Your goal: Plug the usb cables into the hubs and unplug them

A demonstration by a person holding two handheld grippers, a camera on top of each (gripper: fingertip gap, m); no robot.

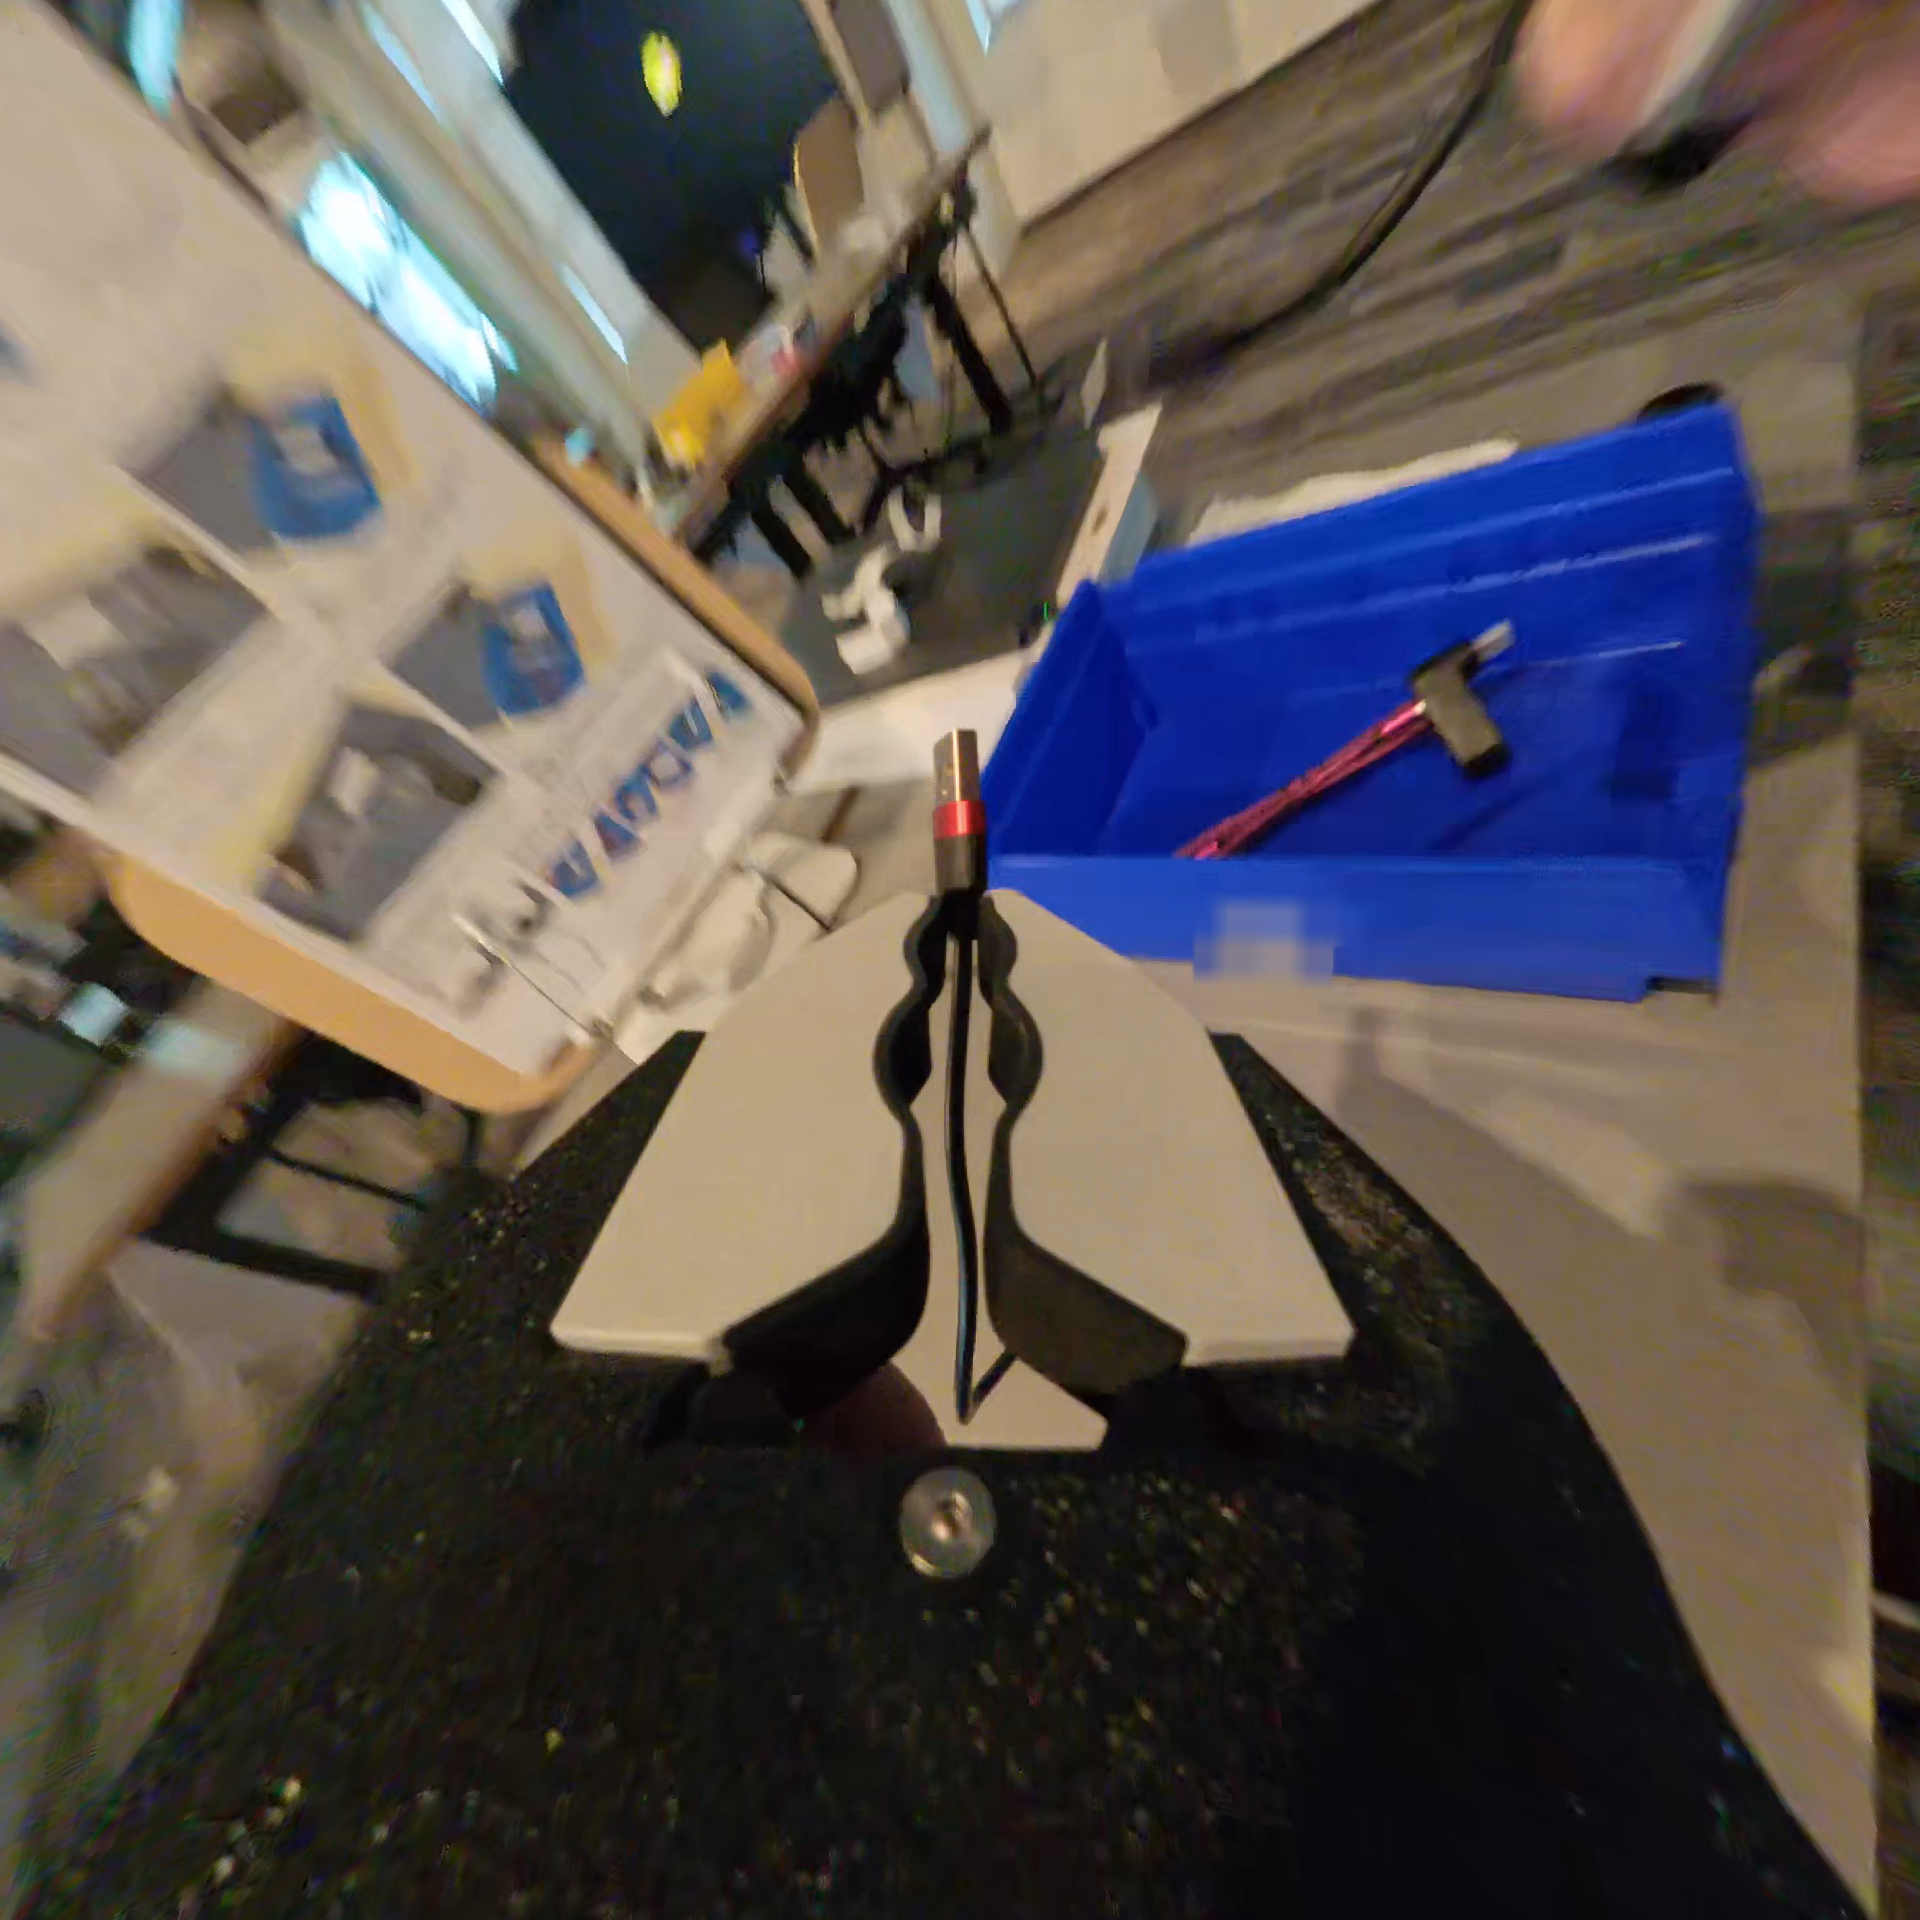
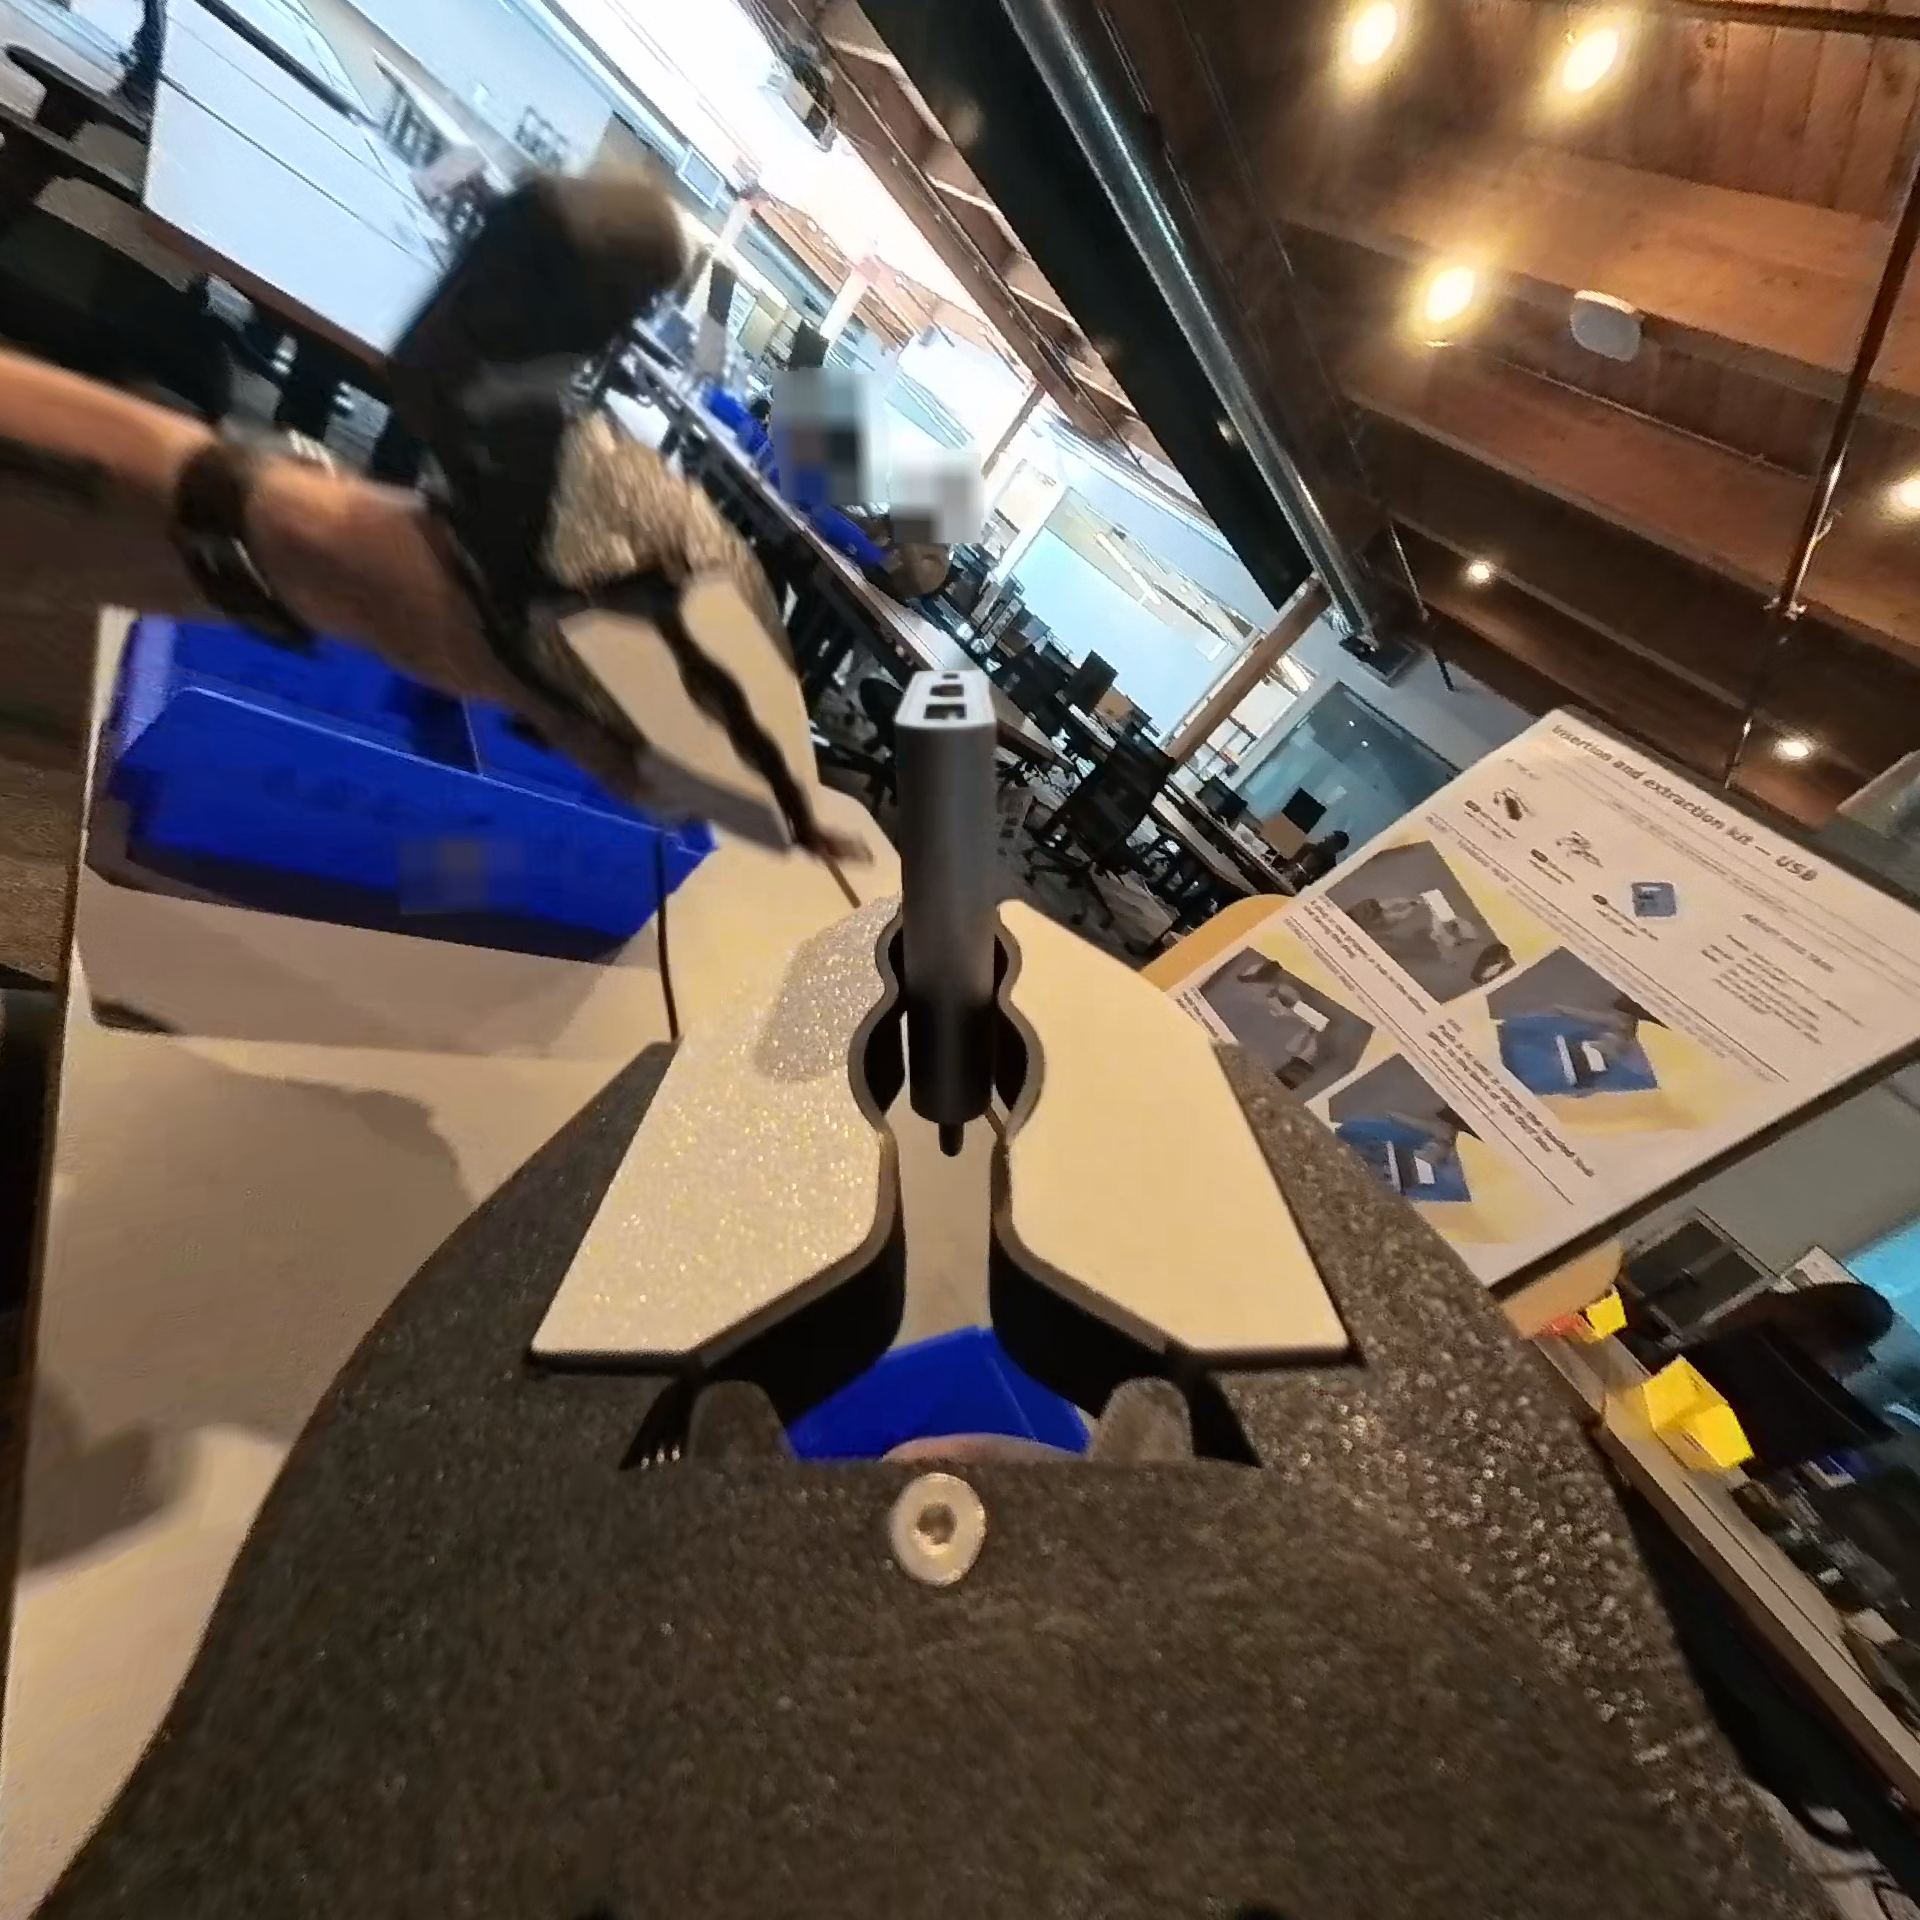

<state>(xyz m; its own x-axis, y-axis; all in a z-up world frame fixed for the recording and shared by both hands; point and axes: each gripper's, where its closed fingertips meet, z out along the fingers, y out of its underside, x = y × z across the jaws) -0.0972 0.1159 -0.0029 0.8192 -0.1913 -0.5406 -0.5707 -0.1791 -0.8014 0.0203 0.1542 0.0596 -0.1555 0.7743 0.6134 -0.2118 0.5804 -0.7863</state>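
My left gripper (image 1: 958, 904) is shut on a black USB cable; its plug (image 1: 958, 805), metal-tipped with a red ring, sticks out past the fingertips, held in the air. My right gripper (image 2: 948, 940) is shut on a grey USB hub (image 2: 943, 810), held upright with its ports at the top. The left gripper (image 2: 727, 748) also shows blurred in the right wrist view, to the left of the hub, with the cable hanging from it. A second cable (image 1: 1340, 774), pink braided with a black T-shaped plug, lies in the blue bin (image 1: 1403, 914).
The blue bin (image 2: 343, 831) stands on a pale table (image 1: 1507, 1122). An illustrated instruction sheet (image 2: 1538, 977) leans at the right in the right wrist view and shows at the left in the left wrist view (image 1: 343, 644). Desks and chairs fill the room behind. Across from one pair of fingers to the other is roughly 15 cm.
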